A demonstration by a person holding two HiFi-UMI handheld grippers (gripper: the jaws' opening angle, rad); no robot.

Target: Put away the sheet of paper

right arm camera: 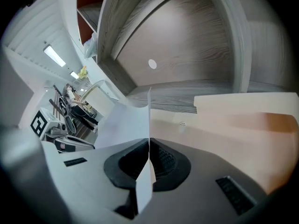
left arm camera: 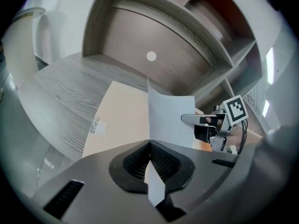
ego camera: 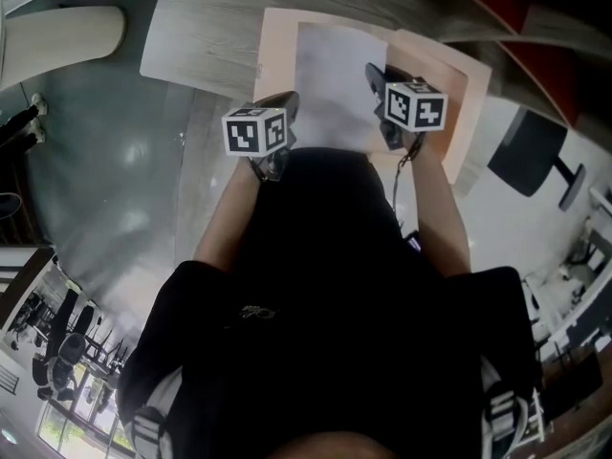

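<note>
A white sheet of paper (ego camera: 335, 79) is held up by its two side edges over an open beige folder (ego camera: 275, 51) that lies on the grey wood desk (ego camera: 201, 36). My left gripper (ego camera: 285, 105) is shut on the sheet's left edge, and my right gripper (ego camera: 376, 76) is shut on its right edge. In the left gripper view the paper (left arm camera: 170, 120) runs edge-on out of the closed left gripper (left arm camera: 149, 143), above the folder (left arm camera: 119, 118). The right gripper view shows the same: paper (right arm camera: 119, 125) pinched in the right gripper (right arm camera: 149, 146), the folder (right arm camera: 224, 120) beneath.
Grey wood shelving (left arm camera: 154, 36) rises behind the desk, with a white disc (left arm camera: 151, 56) on its back panel. A black chair (ego camera: 531, 151) stands at the right. A cream rounded object (ego camera: 57, 32) is at the upper left. The person's dark-clothed body fills the lower head view.
</note>
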